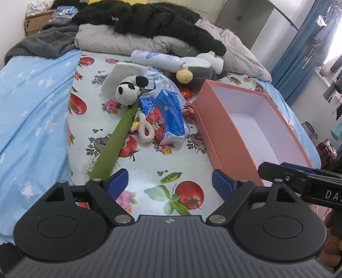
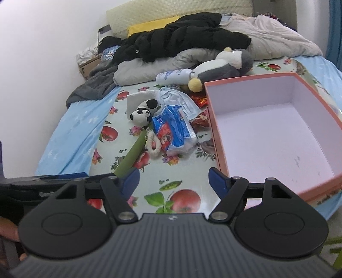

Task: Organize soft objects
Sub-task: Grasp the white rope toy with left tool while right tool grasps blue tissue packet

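Observation:
A panda plush [image 1: 128, 89] with a long green body [image 1: 115, 141] lies on the fruit-print sheet, also seen as the panda plush [image 2: 141, 115] in the right wrist view. Beside it are a blue tissue pack [image 1: 164, 115], a white rope ring [image 1: 145, 130] and a grey-and-white plush [image 1: 203, 66] with a yellow pompom. An orange box [image 1: 213, 132] with a white inside stands empty on the right. My left gripper [image 1: 170, 178] hovers open over the sheet, short of the green body's end. My right gripper [image 2: 174, 177] is open too, beside the orange box [image 2: 218, 136]. Neither holds anything.
A white bottle [image 1: 158, 58], a folded white cloth [image 1: 119, 74] and a clear bag of masks [image 1: 162, 81] lie behind the toys. Black clothes [image 1: 149, 19], grey bedding [image 1: 119, 41] and a pale quilt [image 2: 277, 36] fill the bed's far end. A blue sheet [image 1: 32, 102] drapes left.

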Tool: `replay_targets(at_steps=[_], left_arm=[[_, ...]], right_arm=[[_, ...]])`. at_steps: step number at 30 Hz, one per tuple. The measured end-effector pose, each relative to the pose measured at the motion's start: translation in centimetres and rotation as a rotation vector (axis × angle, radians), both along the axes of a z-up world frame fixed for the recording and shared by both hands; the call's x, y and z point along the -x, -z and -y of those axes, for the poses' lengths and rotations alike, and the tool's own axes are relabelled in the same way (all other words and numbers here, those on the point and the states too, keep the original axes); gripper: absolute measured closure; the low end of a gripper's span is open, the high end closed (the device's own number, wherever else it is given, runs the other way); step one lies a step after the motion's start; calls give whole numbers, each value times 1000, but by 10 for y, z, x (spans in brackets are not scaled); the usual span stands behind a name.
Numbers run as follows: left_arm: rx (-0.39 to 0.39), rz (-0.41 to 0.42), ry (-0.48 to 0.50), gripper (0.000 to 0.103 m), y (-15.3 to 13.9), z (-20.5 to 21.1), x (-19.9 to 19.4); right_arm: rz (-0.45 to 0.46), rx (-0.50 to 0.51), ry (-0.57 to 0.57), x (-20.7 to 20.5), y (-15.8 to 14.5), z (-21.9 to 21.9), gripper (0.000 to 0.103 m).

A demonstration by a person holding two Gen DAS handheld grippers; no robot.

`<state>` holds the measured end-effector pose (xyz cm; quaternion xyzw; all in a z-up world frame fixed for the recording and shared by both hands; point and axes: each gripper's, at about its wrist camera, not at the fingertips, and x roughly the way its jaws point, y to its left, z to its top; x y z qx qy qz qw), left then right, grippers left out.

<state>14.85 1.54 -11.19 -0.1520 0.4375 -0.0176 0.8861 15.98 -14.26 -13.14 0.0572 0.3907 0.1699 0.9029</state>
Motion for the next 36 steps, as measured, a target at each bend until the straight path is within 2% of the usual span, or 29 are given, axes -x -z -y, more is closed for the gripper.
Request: replay_targets(at_steps=[3,13,23,26,32,36], left_arm=[[8,-19,1,23,14,-6,-18],[23,-65,-20,24,63,-26,-79],[40,-101,12,33,110,-37,-130],[44,-115,20,35,124,-39,-141],[55,-124,36,41,144,-43,-162],[62,-131,47,50,154,-44,-173]], right_arm=[[-5,-3,-24,-18,5,-8,29],[2,-48,-90,-87,21,-35,30],[-90,-13,-111,-151,61,-67,30],[-105,14,-118,-164,73,-74,35],[-142,51,-96,-192,98,-81,38],[-148,87,-86,-207,112,-84,40]])
